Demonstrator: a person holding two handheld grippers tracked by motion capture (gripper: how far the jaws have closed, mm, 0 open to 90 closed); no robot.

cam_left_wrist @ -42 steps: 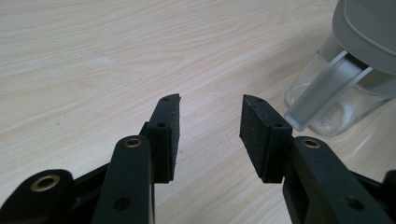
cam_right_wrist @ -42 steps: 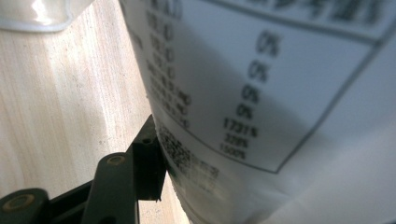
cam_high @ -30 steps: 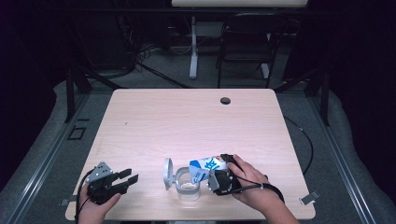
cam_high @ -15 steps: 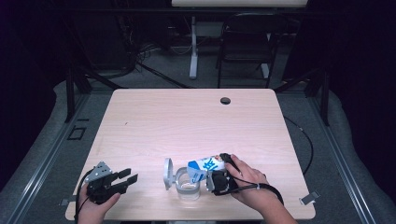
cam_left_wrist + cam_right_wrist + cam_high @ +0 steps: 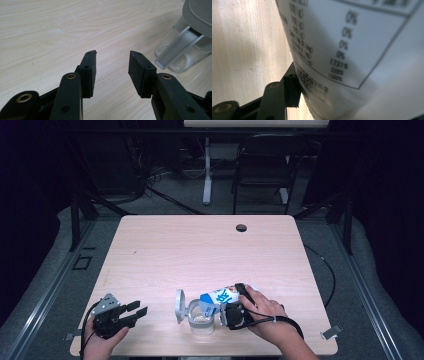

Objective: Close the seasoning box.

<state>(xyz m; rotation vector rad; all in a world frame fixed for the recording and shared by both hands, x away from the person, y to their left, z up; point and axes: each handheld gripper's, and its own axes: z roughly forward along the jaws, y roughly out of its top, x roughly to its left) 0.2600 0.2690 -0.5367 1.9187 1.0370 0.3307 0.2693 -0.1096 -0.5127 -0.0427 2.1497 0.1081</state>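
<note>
Light wooden table (image 5: 200, 250), round dark grommet (image 5: 241, 227), black chair (image 5: 262, 170), grey floor (image 5: 60, 265)

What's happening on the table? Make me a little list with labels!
work: a carton is tipped over a clear container, as if pouring
carton: white and blue, tilted, held by the right hand-held gripper
container: clear plastic, grey lid flipped open at its left
left hand-held gripper: open, holding nothing, apart from the container
table: light wood

Carton (image 5: 352, 50) print blurred at close range, its body cut off at top and right edges. Jug (image 5: 186, 42) cut off at right edge; contents indiscernible.
</note>
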